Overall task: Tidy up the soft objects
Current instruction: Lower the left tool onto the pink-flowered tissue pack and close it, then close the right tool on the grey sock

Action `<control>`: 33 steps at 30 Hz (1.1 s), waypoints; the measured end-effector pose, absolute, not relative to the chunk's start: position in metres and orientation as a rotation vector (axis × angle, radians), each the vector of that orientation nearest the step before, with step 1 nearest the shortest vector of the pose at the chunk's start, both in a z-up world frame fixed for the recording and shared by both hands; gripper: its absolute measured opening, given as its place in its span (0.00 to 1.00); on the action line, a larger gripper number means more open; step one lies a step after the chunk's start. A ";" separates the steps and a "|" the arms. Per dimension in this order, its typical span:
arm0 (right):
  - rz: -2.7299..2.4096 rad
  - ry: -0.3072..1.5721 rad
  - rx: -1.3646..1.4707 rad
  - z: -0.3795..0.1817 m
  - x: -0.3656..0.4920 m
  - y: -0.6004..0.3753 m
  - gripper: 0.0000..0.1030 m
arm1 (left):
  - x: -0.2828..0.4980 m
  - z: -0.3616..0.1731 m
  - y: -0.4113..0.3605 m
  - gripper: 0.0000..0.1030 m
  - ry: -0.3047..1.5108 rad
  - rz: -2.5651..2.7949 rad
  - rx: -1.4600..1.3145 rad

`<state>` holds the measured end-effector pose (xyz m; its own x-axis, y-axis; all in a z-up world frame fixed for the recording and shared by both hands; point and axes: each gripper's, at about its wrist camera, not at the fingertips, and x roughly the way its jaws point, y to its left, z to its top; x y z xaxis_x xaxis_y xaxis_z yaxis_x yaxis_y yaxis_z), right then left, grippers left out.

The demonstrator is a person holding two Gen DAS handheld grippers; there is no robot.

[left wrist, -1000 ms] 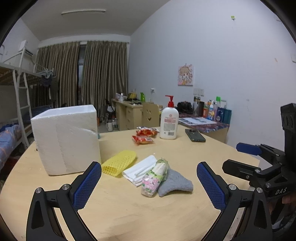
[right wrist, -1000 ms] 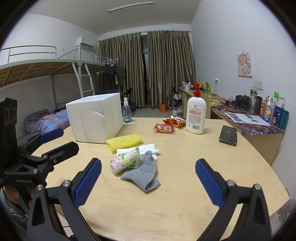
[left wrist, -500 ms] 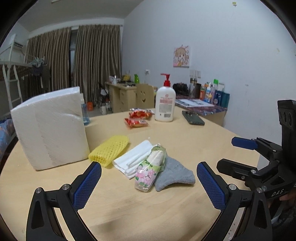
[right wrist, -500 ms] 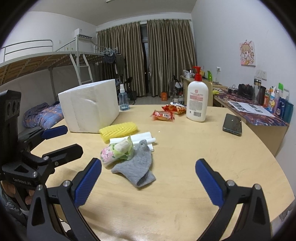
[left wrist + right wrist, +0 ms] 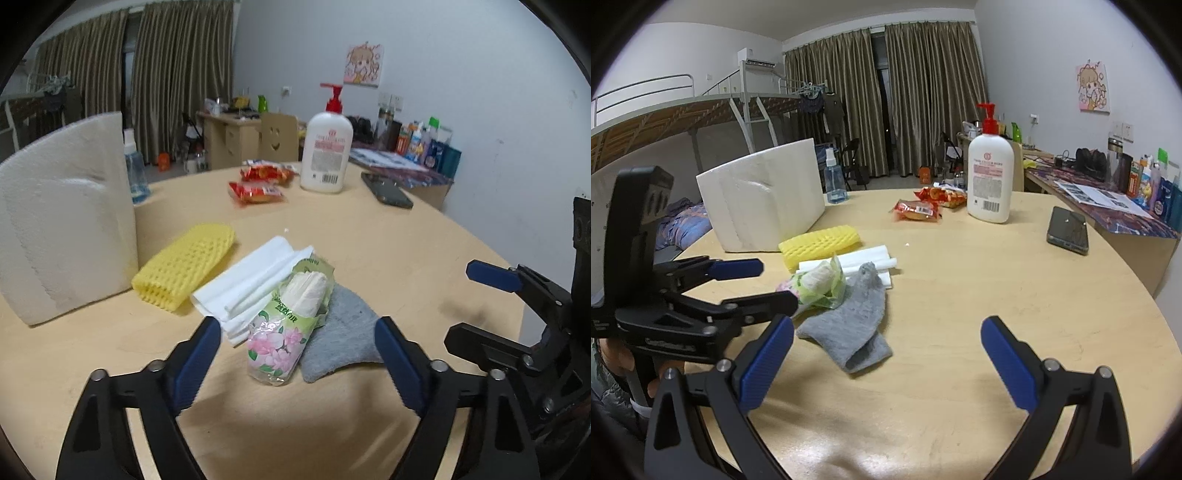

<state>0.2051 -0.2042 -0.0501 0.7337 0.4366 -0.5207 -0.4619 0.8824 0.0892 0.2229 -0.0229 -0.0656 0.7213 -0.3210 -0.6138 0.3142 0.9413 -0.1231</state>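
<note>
A pile of soft things lies mid-table: a flowered tissue pack (image 5: 284, 332) (image 5: 820, 284), a grey sock (image 5: 343, 336) (image 5: 849, 325), a folded white cloth (image 5: 255, 284) (image 5: 868, 264) and a yellow foam net (image 5: 184, 269) (image 5: 820, 245). My left gripper (image 5: 297, 360) (image 5: 768, 284) is low over the table, and its jaws are closing. The near end of the tissue pack sits between its blue pads, which do not touch it. My right gripper (image 5: 888, 365) (image 5: 517, 314) stands open just short of the sock, with nothing between its fingers.
A white foam box (image 5: 62, 229) (image 5: 764, 206) stands left of the pile with a spray bottle (image 5: 834, 181) behind it. Farther back are red snack packets (image 5: 258, 190), a lotion pump bottle (image 5: 327, 155) (image 5: 990, 181) and a phone (image 5: 1067, 229). The round table's edge (image 5: 1145, 295) curves at the right.
My left gripper has come forward and down onto the pile, and its jaws have narrowed around the tissue pack. My right gripper has edged closer and lower, still wide open.
</note>
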 end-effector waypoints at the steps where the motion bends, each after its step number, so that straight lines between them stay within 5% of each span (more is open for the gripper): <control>1: 0.495 0.565 -0.047 -0.051 0.207 -0.204 1.00 | 0.226 -0.068 -0.024 0.73 0.694 -0.350 -0.009; 5: 0.501 0.586 -0.044 -0.056 0.215 -0.205 1.00 | 0.239 -0.076 -0.024 0.57 0.750 -0.331 -0.011; 11: 0.525 0.605 -0.044 -0.060 0.220 -0.202 1.00 | 0.249 -0.087 -0.022 0.53 0.819 -0.317 -0.014; 13: 0.528 0.610 -0.045 -0.061 0.222 -0.201 1.00 | 0.250 -0.088 -0.022 0.36 0.825 -0.316 -0.012; 17: 0.531 0.617 -0.050 -0.063 0.223 -0.200 1.00 | 0.251 -0.089 -0.020 0.29 0.837 -0.322 -0.025; 33: 0.543 0.646 -0.089 -0.061 0.228 -0.176 1.00 | 0.226 -0.063 0.002 0.26 0.714 -0.337 -0.063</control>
